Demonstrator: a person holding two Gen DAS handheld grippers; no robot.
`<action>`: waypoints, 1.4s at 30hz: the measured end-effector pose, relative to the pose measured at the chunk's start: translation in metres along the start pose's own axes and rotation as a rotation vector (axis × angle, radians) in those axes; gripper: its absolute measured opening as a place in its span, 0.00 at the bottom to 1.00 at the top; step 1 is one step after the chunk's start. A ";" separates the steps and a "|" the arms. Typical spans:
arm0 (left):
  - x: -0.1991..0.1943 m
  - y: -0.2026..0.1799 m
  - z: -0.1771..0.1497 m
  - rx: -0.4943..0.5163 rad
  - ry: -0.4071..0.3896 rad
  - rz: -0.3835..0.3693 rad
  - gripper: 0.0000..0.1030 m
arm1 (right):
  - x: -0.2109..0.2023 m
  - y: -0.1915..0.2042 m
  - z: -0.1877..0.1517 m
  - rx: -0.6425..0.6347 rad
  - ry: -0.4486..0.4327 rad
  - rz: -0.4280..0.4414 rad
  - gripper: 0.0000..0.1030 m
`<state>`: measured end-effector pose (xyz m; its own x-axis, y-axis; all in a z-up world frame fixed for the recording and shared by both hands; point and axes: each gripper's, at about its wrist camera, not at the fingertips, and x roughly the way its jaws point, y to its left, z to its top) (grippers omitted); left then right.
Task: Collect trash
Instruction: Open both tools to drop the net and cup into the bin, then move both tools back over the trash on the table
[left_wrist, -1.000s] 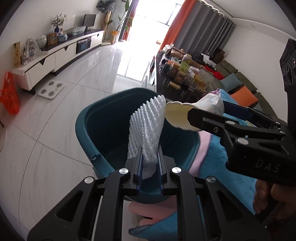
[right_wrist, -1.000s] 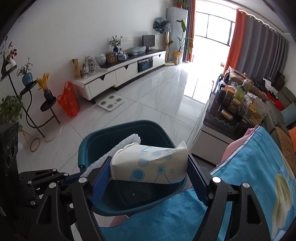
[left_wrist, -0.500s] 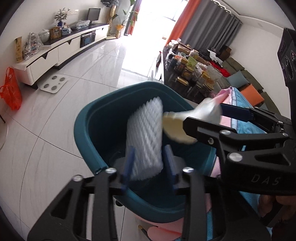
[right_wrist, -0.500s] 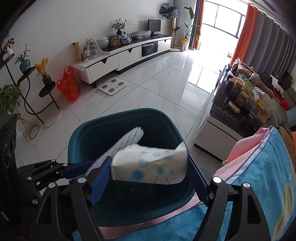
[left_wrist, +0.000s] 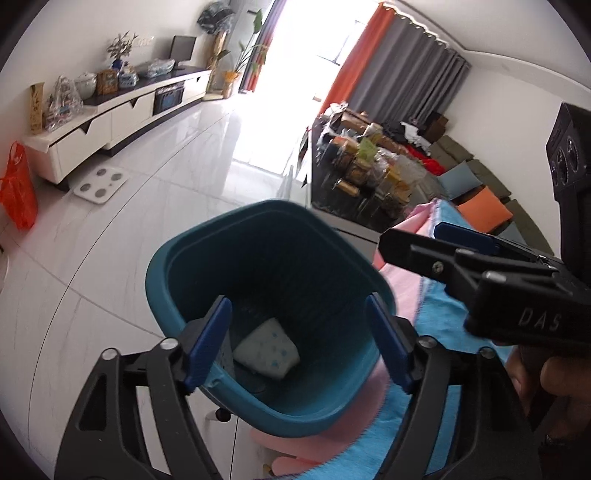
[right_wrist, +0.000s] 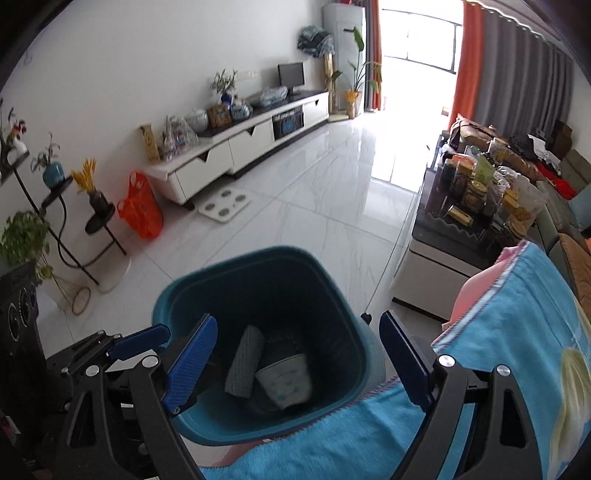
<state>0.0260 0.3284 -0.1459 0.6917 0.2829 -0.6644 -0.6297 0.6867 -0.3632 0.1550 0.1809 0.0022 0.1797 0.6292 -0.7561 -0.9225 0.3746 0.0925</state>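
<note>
Both pairs of tongs hang over the teal bin (right_wrist: 258, 273), and both are empty. The left tongs (left_wrist: 295, 339) have just been opening; their blue pads (left_wrist: 207, 339) stand wide apart with nothing between them, only the bin's mouth below. The right tongs (right_wrist: 295, 362) have just been widening too, jaws spread, nothing gripped.

Down on the bin floor, the trash is in. From the right wrist view, the white foam net sleeve (right_wrist: 243, 365) lies on the left side of the bottom, and the crushed paper cup (right_wrist: 284, 380) with its blue dots sits just beside it on the right, the two touching or very nearly so. From the left wrist view only the cup (left_wrist: 266, 350) shows plainly, lying flat near the bottom's near edge; the sleeve is hidden behind the left pad.

In that same view the right tongs (left_wrist: 413, 243) reach in from the right, above the bin's far-right rim, and a hand (left_wrist: 554, 384) grips their handle at the right edge.

The bin stands on the white tiled floor (right_wrist: 314, 206), tight against a worktop draped in a blue towel (right_wrist: 498, 350) with a pink cloth (left_wrist: 402, 291) under it. Far left, an orange bag (right_wrist: 142, 206) leans by the white TV cabinet (right_wrist: 240, 147); far right, jars crowd a dark coffee table (right_wrist: 472, 199).
</note>
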 end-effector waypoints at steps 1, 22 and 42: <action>-0.005 -0.004 0.002 0.010 -0.014 -0.004 0.76 | -0.005 -0.002 0.000 0.006 -0.011 -0.002 0.85; -0.134 -0.104 -0.011 0.198 -0.312 -0.013 0.94 | -0.132 -0.065 -0.082 0.179 -0.233 -0.149 0.93; -0.169 -0.223 -0.069 0.495 -0.294 -0.296 0.94 | -0.245 -0.079 -0.223 0.320 -0.406 -0.529 0.93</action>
<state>0.0252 0.0812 0.0026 0.9235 0.1575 -0.3498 -0.2084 0.9715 -0.1127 0.1077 -0.1547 0.0351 0.7421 0.4891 -0.4584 -0.5444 0.8387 0.0136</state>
